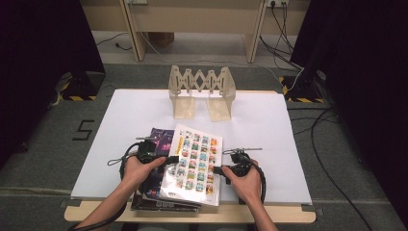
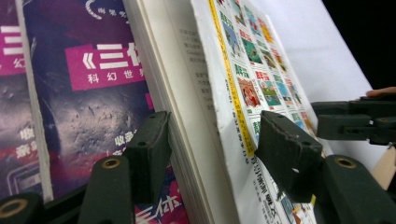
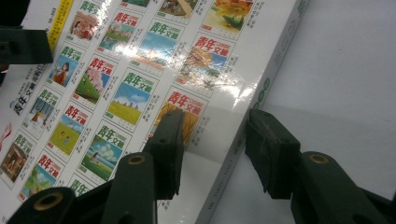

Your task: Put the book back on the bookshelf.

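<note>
- Forearms come up from the bottom of the high view, each hand holding a gripper over a stack of books at the near edge of the white table [image 1: 269, 120]. The left gripper [image 1: 169, 159] sits at the left edge of the white book [image 1: 195, 163], the right gripper [image 1: 219, 169] at its right edge. That book lies on top, with a purple book [image 1: 160, 139] beneath it. A wooden rack [image 1: 202, 91] stands well apart near the far edge.
- Left gripper view: the left gripper [image 2: 212, 140] has its jaws on either side of the white book's [image 2: 219, 93] edge, one under it against the pages, one over the cover. Whether they press I cannot tell. The purple book [image 2: 93, 84] lies just beside.
- Right gripper view: the right gripper [image 3: 215, 149] stands fairly wide open, astride the white book's [image 3: 154, 79] spine edge, one jaw over the cover, the other over the bare table [image 3: 345, 70]. Neither pad presses on it.
</note>
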A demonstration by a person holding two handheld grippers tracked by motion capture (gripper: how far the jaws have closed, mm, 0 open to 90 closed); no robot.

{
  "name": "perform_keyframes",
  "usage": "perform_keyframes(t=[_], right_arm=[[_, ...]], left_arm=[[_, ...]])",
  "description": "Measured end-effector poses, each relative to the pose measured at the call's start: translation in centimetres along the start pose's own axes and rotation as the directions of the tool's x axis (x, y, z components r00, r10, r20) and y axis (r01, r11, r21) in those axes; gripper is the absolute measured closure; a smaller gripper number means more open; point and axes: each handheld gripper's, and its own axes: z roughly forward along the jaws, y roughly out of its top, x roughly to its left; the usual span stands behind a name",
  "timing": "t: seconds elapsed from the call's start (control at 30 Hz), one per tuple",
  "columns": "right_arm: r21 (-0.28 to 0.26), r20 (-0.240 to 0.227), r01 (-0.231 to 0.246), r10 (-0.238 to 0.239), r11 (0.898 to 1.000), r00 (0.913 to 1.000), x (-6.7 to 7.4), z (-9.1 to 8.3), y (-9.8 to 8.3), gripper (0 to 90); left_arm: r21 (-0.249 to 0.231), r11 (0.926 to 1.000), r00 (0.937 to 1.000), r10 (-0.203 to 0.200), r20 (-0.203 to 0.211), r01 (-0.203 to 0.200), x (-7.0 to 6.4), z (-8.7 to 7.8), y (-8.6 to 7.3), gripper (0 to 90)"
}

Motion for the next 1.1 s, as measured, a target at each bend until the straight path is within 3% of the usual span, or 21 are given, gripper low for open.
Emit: perform_keyframes(t=[0.2, 0.3, 0.4, 0.5, 0.53, 0.6, 0.73, 0.77, 0.87, 1.03, 1.1], right_arm=[[0.013, -0.002, 0.015, -0.015, 1.000, 0.9999, 0.7, 0.5, 0.2, 57.2], [0.014, -0.003, 0.011, -0.011, 1.000, 0.9999, 0.6, 0.5, 0.3, 57.2], [0.014, -0.001, 0.012, -0.012, 1.000, 0.9999, 0.6, 0.5, 0.3, 57.0], [0.019, 0.004, 0.016, -0.016, 1.000, 0.9999, 0.7, 0.5, 0.3, 56.6], [0.020, 0.005, 0.018, -0.018, 1.000, 0.9998, 0.7, 0.5, 0.3, 56.4], [0.019, 0.003, 0.016, -0.016, 1.000, 0.9999, 0.7, 0.5, 0.3, 55.6], [0.016, -0.004, 0.019, -0.019, 1.000, 0.9998, 0.5, 0.7, 0.4, 52.9], [0.015, -0.013, 0.030, -0.029, 0.999, 0.9995, 0.3, 0.7, 0.7, 53.6], [0.003, -0.021, 0.023, -0.023, 1.000, 0.9995, 0.0, 0.5, 1.8, 51.1], [-0.032, -0.002, 0.021, -0.021, 0.999, 0.9998, -0.3, 0.5, 4.1, 49.3], [-0.026, -0.020, 0.002, -0.003, 1.000, 0.9998, -0.4, 1.0, 4.8, 49.2]], left_arm=[[-0.013, 0.9968, 0.9968, -0.079, 0.014, 0.079, 0.8, -0.9, -0.1, 49.7], [-0.034, 0.9965, 0.9970, -0.076, 0.015, 0.077, 0.4, -1.4, -0.1, 56.8], [-0.057, 0.9950, 0.9950, -0.079, 0.061, 0.082, -0.2, -2.0, 0.1, 62.8], [-0.047, 0.9969, 0.9945, -0.058, 0.087, 0.062, -1.0, -1.8, 0.0, 67.5], [-0.038, 0.9979, 0.9960, -0.049, 0.074, 0.052, -1.1, -1.7, 0.0, 67.3], [-0.024, 0.9983, 0.9964, -0.052, 0.067, 0.053, -0.8, -1.4, -0.1, 67.9], [-0.023, 0.9976, 0.9928, -0.064, 0.101, 0.066, -0.1, -1.6, -0.2, 74.0], [-0.035, 0.9969, 0.9893, -0.065, 0.131, 0.070, 0.0, -2.0, 0.0, 75.3], [-0.058, 0.9976, 0.9919, -0.029, 0.124, 0.036, -0.3, -2.8, 0.3, 76.4], [-0.089, 0.9943, 0.9941, -0.049, 0.097, 0.058, 1.0, -4.1, 0.0, 76.5], [-0.099, 0.9920, 0.9941, -0.070, 0.083, 0.078, 1.9, -4.5, -0.5, 76.5]])
